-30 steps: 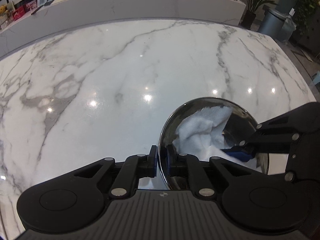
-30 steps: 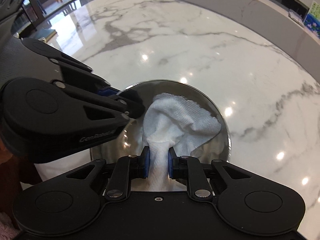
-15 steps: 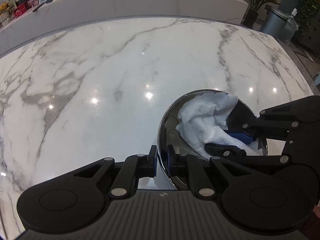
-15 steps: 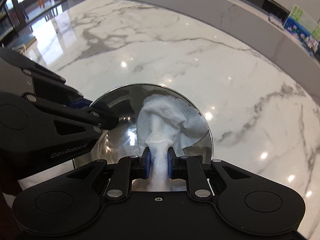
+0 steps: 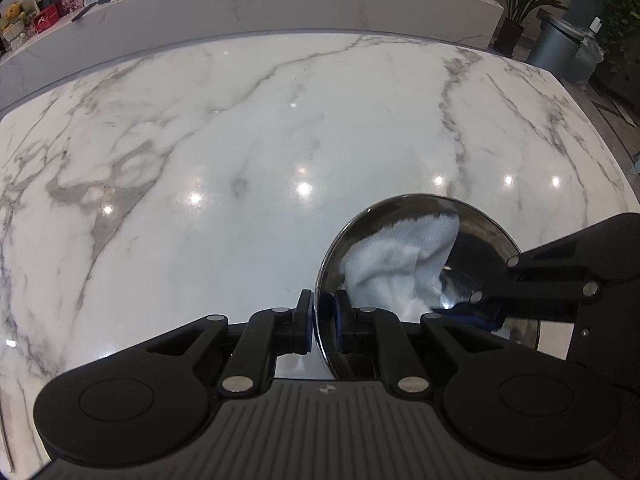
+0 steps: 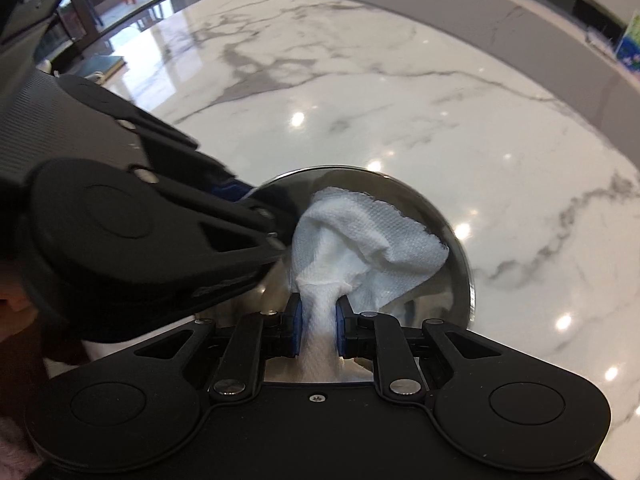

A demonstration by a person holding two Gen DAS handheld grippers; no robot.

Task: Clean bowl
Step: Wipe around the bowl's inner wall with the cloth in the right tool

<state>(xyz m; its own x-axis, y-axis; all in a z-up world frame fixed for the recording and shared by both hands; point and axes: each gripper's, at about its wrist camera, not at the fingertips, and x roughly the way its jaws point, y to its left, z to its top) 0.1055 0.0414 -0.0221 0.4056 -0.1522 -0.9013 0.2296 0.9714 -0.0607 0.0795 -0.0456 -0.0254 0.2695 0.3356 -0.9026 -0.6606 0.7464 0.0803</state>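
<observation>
**Q:** Bowl first: where is it, and what does it look like?

**A:** Bowl of shiny metal, tipped up on its side over a white marble table with grey veins. In the left wrist view it sits at the near right of the table; in the right wrist view it is near the middle, close to the camera.

**Q:** What has hold of it?

**A:** The left gripper pinches its rim, one blue pad outside the wall and one inside, jaws almost pressed together on the thin metal. In the right wrist view that same tool comes in from the left and covers the bowl's left edge.

**Q:** And the other tool?

**A:** The right gripper is clamped on a bunched white paper towel. The towel narrows to a twisted neck between the blue pads, then fans out inside the bowl, lying against its inner wall up to the far rim.

**Q:** Anything else around?

**A:** A long marble counter runs behind the table, with a potted plant and a grey bin at the far right
</observation>
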